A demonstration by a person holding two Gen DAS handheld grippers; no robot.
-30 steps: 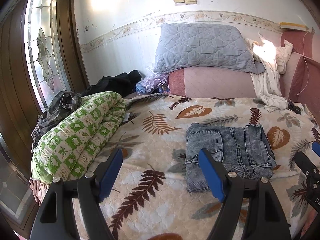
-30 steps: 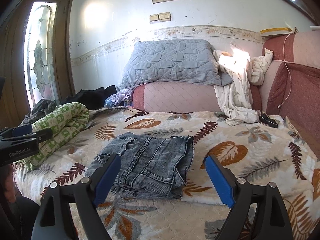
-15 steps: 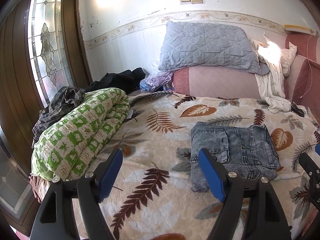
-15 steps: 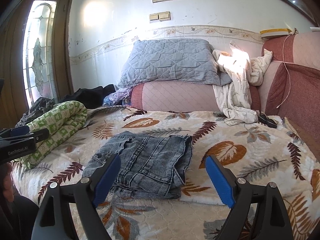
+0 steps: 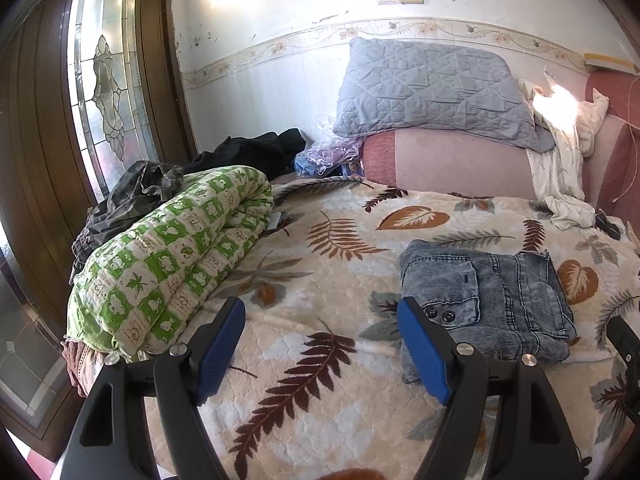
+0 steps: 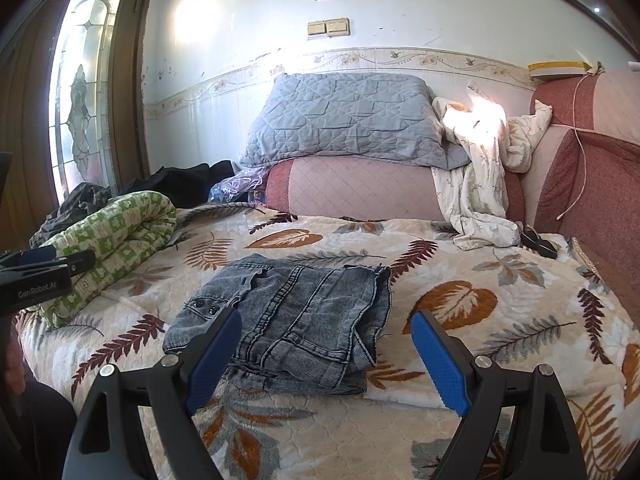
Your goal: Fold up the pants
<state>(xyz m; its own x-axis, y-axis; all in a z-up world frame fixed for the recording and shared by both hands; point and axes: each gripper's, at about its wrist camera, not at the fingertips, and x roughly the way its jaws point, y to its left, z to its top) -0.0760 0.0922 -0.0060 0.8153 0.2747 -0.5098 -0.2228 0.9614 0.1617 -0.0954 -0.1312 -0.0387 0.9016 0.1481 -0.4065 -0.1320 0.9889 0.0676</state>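
Pants (image 6: pixel 296 316) lie folded on the leaf-print blanket (image 5: pixel 328 264), probably in thirds. My left gripper (image 5: pixel 320 344) and right gripper (image 6: pixel 326 354) hover wide apart, holding nothing.

My left hand-held gripper (image 6: pixel 44 270) is cut off by the frame edge. The jeans' (image 5: pixel 486 304) near corner sits behind a blue finger (image 5: pixel 424 350). A small dark object (image 6: pixel 538 242) beside the sheet (image 6: pixel 478 200) is unidentifiable.

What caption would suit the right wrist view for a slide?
Folded jeans lie on the leaf-print blanket, in front of the open right hand-held gripper, which holds nothing.
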